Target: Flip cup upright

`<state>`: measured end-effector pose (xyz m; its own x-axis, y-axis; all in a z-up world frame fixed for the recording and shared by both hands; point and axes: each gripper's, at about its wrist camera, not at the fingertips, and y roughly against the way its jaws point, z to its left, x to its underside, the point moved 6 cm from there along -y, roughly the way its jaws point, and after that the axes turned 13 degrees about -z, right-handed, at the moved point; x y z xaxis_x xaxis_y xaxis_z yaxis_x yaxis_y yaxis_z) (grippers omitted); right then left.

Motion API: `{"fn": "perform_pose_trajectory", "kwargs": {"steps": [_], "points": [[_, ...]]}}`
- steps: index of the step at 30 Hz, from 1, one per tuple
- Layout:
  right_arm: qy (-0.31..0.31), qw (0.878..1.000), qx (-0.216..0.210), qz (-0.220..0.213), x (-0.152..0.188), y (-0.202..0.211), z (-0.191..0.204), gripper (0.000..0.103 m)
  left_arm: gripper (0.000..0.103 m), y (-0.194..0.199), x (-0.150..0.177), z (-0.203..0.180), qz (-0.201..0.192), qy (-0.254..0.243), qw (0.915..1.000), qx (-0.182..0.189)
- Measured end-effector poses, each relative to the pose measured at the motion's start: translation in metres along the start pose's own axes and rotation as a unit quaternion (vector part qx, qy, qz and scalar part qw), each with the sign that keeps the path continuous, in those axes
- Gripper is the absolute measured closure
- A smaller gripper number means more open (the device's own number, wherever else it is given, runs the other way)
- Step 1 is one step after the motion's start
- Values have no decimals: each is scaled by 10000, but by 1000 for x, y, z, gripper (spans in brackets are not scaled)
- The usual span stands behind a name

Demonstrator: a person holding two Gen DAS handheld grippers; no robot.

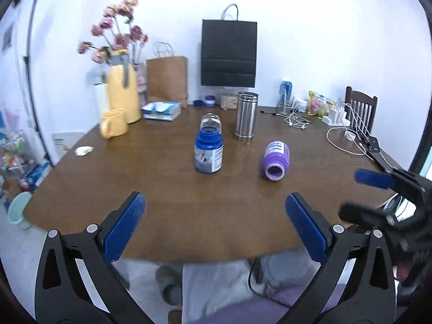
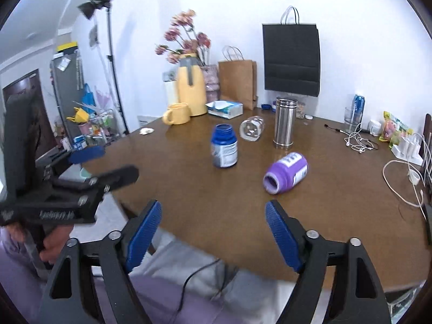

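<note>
A purple cup (image 1: 276, 159) (image 2: 287, 172) lies on its side on the brown table (image 1: 167, 189) (image 2: 205, 189), its open mouth towards me. A clear glass cup (image 1: 212, 121) (image 2: 252, 128) also lies on its side, behind an upright blue bottle (image 1: 208, 151) (image 2: 224, 147). My left gripper (image 1: 214, 202) (image 2: 118, 162) hangs open over the table's near edge, nothing between its fingers. My right gripper (image 2: 213, 208) (image 1: 356, 194) is open too, near the front edge, short of the purple cup.
A steel tumbler (image 1: 246, 116) (image 2: 284, 120) stands upright behind the cups. At the back left are a yellow mug (image 1: 113, 127) (image 2: 176, 113), a yellow jug (image 1: 122, 91), a tissue box (image 1: 162, 110) and paper bags. White cables (image 2: 361, 140) and chargers lie at the right.
</note>
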<state>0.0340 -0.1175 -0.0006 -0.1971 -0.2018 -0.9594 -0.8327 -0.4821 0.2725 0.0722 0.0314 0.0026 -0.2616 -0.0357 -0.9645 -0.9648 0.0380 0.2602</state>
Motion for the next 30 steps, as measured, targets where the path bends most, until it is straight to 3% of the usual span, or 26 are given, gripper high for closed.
{"fn": "perform_pose_trajectory", "kwargs": {"steps": [5,8,12,30], "points": [[-106,9991,408,61,35,7,0,17,0,37,23,-5,-280,-143,9989,-359],[-242,9986,435,151,46,1,-4,17,0,37,38,-3,-113,-74,9995,-290],[-345,9978,527,225,50,-3,-8,17,0,30,41,5,72,95,9993,-355],[-398,9973,588,163,50,3,-9,17,0,35,38,-4,38,-82,9997,-229]]}}
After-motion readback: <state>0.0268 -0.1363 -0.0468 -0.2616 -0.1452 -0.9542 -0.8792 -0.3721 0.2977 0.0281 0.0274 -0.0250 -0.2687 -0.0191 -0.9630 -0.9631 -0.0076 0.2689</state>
